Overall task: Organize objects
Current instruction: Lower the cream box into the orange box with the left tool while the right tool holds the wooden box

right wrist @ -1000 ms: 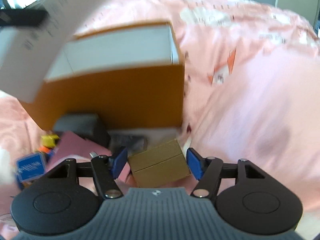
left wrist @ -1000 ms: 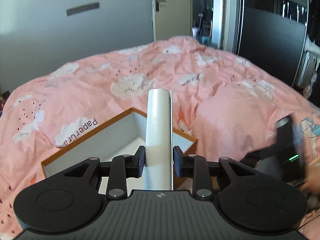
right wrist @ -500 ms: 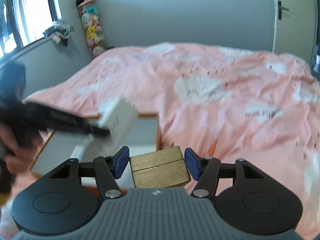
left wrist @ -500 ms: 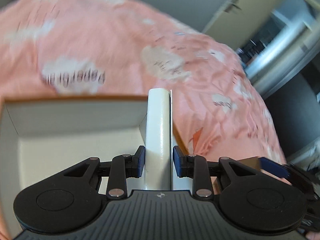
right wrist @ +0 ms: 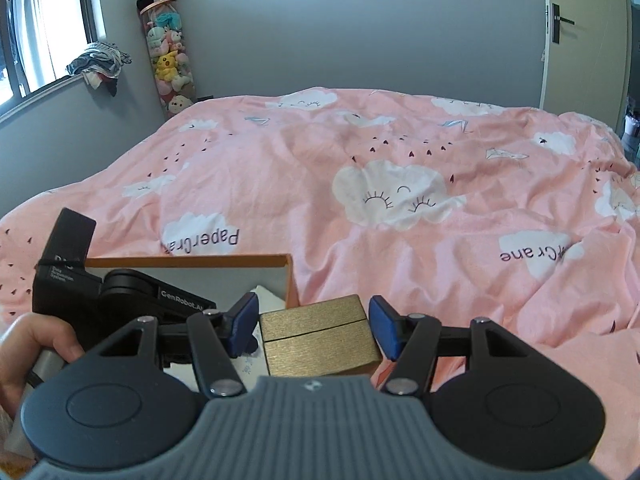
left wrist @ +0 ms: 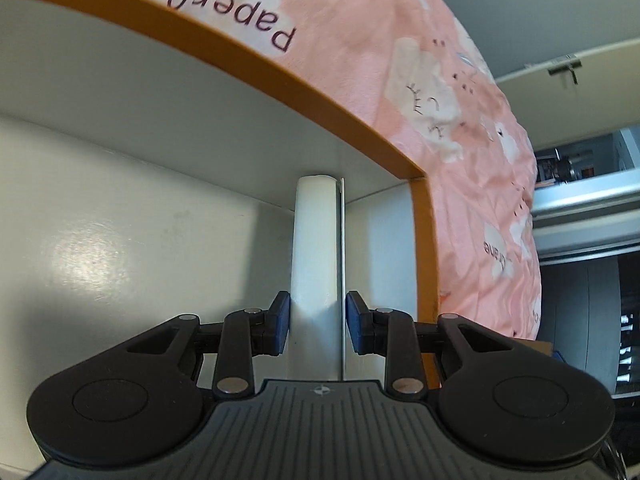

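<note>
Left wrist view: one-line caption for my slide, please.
Left tool lowers a slim white box into the far right corner of the orange-rimmed box on the pink duvet.

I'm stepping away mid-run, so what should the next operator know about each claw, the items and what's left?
Left claw: shut on the white box, already lowered inside the orange storage box, near its far right corner. Not released yet.
Right claw: holds the gold box in the air over the pink bedspread, just right of the storage box.
Done: both items picked up.
Left: let go of the white box, withdraw, then put the gold box in.
</note>
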Action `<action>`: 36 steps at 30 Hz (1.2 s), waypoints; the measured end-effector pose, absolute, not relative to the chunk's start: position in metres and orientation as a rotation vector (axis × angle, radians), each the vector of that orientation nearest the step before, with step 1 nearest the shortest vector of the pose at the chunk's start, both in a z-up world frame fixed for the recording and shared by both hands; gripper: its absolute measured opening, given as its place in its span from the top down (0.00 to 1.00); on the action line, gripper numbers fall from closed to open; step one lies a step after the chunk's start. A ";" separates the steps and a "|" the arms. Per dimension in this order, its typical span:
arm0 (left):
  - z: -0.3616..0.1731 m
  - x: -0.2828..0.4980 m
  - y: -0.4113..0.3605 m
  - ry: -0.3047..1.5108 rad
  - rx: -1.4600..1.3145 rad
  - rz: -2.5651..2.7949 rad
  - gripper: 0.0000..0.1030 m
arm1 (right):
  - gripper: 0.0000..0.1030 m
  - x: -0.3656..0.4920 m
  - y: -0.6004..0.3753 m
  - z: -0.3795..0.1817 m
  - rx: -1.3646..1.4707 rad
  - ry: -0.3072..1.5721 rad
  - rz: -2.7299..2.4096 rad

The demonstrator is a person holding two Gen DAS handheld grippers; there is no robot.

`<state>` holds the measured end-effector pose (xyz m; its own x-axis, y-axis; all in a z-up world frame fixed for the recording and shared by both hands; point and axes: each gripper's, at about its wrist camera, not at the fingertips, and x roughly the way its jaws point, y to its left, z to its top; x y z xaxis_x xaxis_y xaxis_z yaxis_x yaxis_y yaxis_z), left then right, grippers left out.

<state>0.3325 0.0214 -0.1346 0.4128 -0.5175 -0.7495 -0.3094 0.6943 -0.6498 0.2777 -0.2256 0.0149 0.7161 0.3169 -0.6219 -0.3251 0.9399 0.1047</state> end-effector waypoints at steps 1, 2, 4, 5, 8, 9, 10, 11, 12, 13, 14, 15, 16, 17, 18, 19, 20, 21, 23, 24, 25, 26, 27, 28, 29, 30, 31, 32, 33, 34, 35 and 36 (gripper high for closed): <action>-0.138 0.335 0.020 1.186 -0.846 -0.146 0.68 | 0.40 0.279 -0.226 0.014 -0.012 0.685 0.353; -0.141 0.336 0.018 1.199 -0.852 -0.142 0.68 | 0.40 0.281 -0.226 0.014 -0.011 0.685 0.351; -0.148 0.338 0.014 1.237 -0.845 -0.120 0.68 | 0.40 0.282 -0.226 0.012 -0.014 0.685 0.347; -0.149 0.338 0.014 1.244 -0.845 -0.116 0.68 | 0.40 0.283 -0.226 0.012 -0.017 0.686 0.344; -0.144 0.340 0.010 1.252 -0.801 -0.111 0.68 | 0.40 0.284 -0.226 0.009 -0.020 0.693 0.345; -0.141 0.340 0.009 1.251 -0.768 -0.101 0.67 | 0.40 0.284 -0.226 0.008 -0.019 0.695 0.344; -0.138 0.341 0.007 1.253 -0.726 -0.086 0.67 | 0.40 0.284 -0.226 0.007 -0.019 0.697 0.341; -0.135 0.341 0.005 1.256 -0.686 -0.073 0.65 | 0.40 0.285 -0.226 0.007 -0.020 0.699 0.339; -0.133 0.341 0.004 1.258 -0.648 -0.064 0.65 | 0.40 0.285 -0.226 0.007 -0.021 0.699 0.338; -0.131 0.341 0.003 1.261 -0.611 -0.057 0.64 | 0.40 0.285 -0.226 0.007 -0.023 0.699 0.337; -0.130 0.341 0.002 1.264 -0.581 -0.051 0.64 | 0.40 0.284 -0.226 0.007 -0.023 0.699 0.338; -0.129 0.340 0.003 1.266 -0.566 -0.050 0.64 | 0.40 0.284 -0.226 0.008 -0.023 0.698 0.339; -0.129 0.340 0.004 1.269 -0.560 -0.058 0.64 | 0.40 0.284 -0.226 0.008 -0.024 0.698 0.340; -0.128 0.339 0.004 1.277 -0.552 -0.062 0.64 | 0.40 0.284 -0.226 0.007 -0.025 0.698 0.341; -0.127 0.339 0.004 1.286 -0.534 -0.063 0.64 | 0.40 0.284 -0.226 0.007 -0.026 0.698 0.342; -0.126 0.339 0.003 1.291 -0.516 -0.065 0.64 | 0.40 0.284 -0.226 0.007 -0.028 0.698 0.342; -0.124 0.338 0.002 1.294 -0.496 -0.071 0.64 | 0.40 0.284 -0.226 0.007 -0.030 0.698 0.342; -0.123 0.338 0.001 1.301 -0.465 -0.077 0.64 | 0.40 0.284 -0.226 0.006 -0.032 0.698 0.341; -0.121 0.338 -0.003 1.329 -0.386 -0.093 0.64 | 0.40 0.284 -0.226 0.006 -0.035 0.701 0.340; -0.123 0.339 -0.005 1.348 -0.348 -0.104 0.64 | 0.40 0.285 -0.227 0.005 -0.037 0.701 0.341; -0.125 0.340 -0.006 1.367 -0.323 -0.114 0.62 | 0.40 0.284 -0.226 0.005 -0.038 0.701 0.341; -0.126 0.340 -0.006 1.374 -0.325 -0.123 0.60 | 0.40 0.284 -0.226 0.005 -0.041 0.701 0.341; -0.126 0.339 -0.004 1.378 -0.345 -0.131 0.61 | 0.40 0.284 -0.226 0.005 -0.044 0.701 0.341; -0.128 0.340 -0.002 1.383 -0.378 -0.148 0.66 | 0.40 0.284 -0.226 0.005 -0.046 0.700 0.341; -0.130 0.340 0.000 1.390 -0.406 -0.167 0.68 | 0.40 0.284 -0.226 0.005 -0.047 0.701 0.341; -0.131 0.340 0.000 1.393 -0.426 -0.180 0.69 | 0.40 0.284 -0.225 0.004 -0.049 0.702 0.341; -0.132 0.340 -0.001 1.385 -0.426 -0.180 0.69 | 0.40 0.284 -0.225 0.003 -0.050 0.703 0.341; -0.132 0.339 -0.003 1.377 -0.422 -0.186 0.70 | 0.40 0.284 -0.225 0.003 -0.052 0.704 0.342; -0.132 0.338 -0.004 1.368 -0.417 -0.200 0.71 | 0.40 0.284 -0.224 0.003 -0.056 0.704 0.343; -0.132 0.338 -0.006 1.364 -0.417 -0.218 0.73 | 0.40 0.283 -0.224 0.003 -0.060 0.705 0.343; -0.131 0.338 -0.008 1.365 -0.413 -0.227 0.74 | 0.40 0.283 -0.224 0.003 -0.064 0.706 0.344; -0.130 0.338 -0.010 1.359 -0.398 -0.225 0.74 | 0.40 0.283 -0.224 0.003 -0.068 0.705 0.344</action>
